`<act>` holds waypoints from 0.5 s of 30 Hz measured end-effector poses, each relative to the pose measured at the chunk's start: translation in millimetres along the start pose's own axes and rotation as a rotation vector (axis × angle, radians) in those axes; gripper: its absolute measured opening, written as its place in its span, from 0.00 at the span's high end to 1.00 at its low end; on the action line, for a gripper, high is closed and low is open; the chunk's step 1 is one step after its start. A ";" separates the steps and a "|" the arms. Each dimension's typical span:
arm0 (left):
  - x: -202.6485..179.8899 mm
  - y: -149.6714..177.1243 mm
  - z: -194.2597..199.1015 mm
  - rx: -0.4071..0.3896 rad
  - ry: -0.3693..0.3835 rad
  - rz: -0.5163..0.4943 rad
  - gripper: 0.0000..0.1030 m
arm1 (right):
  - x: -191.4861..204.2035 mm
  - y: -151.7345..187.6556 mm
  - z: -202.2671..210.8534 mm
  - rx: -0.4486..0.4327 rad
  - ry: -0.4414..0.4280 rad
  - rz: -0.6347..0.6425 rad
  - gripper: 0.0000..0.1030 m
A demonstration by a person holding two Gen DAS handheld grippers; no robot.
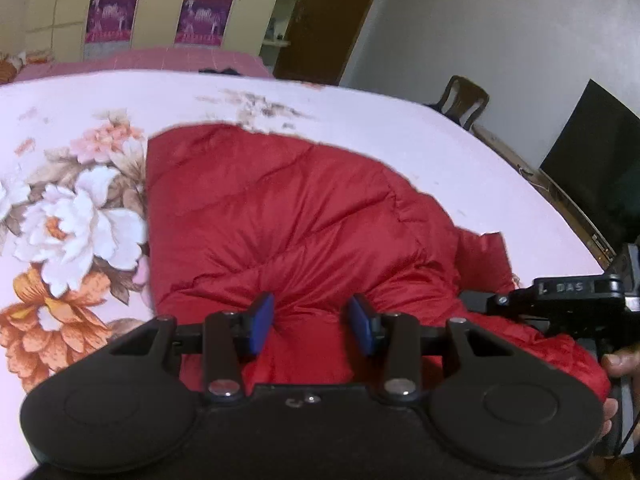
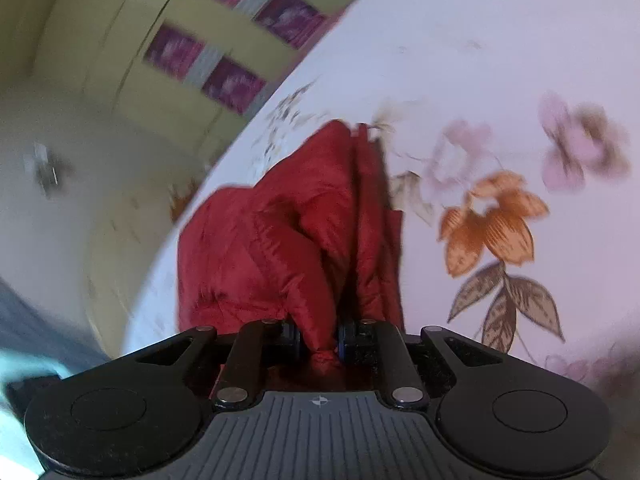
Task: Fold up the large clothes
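Right gripper (image 2: 319, 340) pinching a bunched fold of the red quilted jacket (image 1: 280, 208), left gripper (image 1: 311, 322) pressing a puffy fold between its blue pads (image 1: 262, 320), jacket spread on the floral bedsheet (image 1: 72, 208), wardrobe (image 1: 160, 4) beyond

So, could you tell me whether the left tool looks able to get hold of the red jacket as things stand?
Probably yes: the left tool already has a bulge of the red jacket between its blue pads, with nothing in the way.
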State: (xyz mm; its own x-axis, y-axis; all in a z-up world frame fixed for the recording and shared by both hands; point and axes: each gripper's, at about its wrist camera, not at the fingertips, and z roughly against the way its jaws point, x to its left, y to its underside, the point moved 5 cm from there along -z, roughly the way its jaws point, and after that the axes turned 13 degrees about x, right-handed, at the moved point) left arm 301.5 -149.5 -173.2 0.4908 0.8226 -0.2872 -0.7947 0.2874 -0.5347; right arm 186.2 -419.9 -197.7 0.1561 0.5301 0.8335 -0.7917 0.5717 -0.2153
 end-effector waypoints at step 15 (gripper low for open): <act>-12.7 -52.5 10.5 -0.028 -0.030 -0.063 0.61 | 101.9 -19.5 -2.2 -0.039 0.411 0.578 0.90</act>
State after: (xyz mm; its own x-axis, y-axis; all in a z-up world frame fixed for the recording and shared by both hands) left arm 333.2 -169.9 -133.1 0.5282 0.8178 -0.2284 -0.7520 0.3256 -0.5731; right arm 218.8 -375.7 -109.7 -0.0661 0.9443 0.3223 -0.7947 0.1455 -0.5893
